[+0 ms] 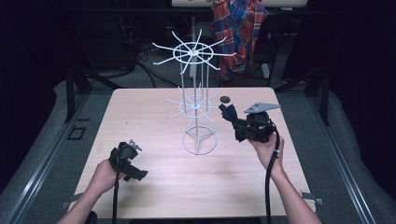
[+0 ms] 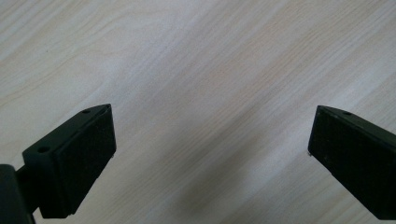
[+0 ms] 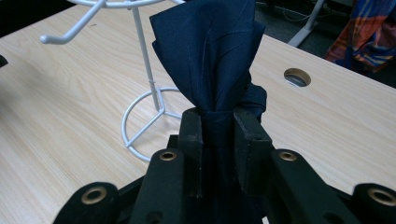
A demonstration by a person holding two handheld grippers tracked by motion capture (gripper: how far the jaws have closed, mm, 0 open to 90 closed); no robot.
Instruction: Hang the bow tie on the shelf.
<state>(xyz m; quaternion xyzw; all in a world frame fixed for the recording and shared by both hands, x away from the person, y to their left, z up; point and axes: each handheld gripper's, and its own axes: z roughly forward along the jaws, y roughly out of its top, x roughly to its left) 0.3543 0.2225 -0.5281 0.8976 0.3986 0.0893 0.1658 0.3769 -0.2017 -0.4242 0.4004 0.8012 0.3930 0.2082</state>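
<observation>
A pale wood-grain table (image 1: 154, 186) carries a white wire rack (image 1: 196, 105), whose ring base rests just past the centre toward twelve o'clock. A round cable hole (image 1: 225, 99) sits at about one o'clock near the far edge.

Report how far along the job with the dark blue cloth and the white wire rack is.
Done: the right gripper has the dark blue cloth clamped between its jaws and lifted off the table, close to the white wire rack.
In hand: carrying the cloth beside the rack.
Left: nothing hangs on the rack's arms yet, so the hanging probably remains. The left gripper is open over bare wood.
</observation>
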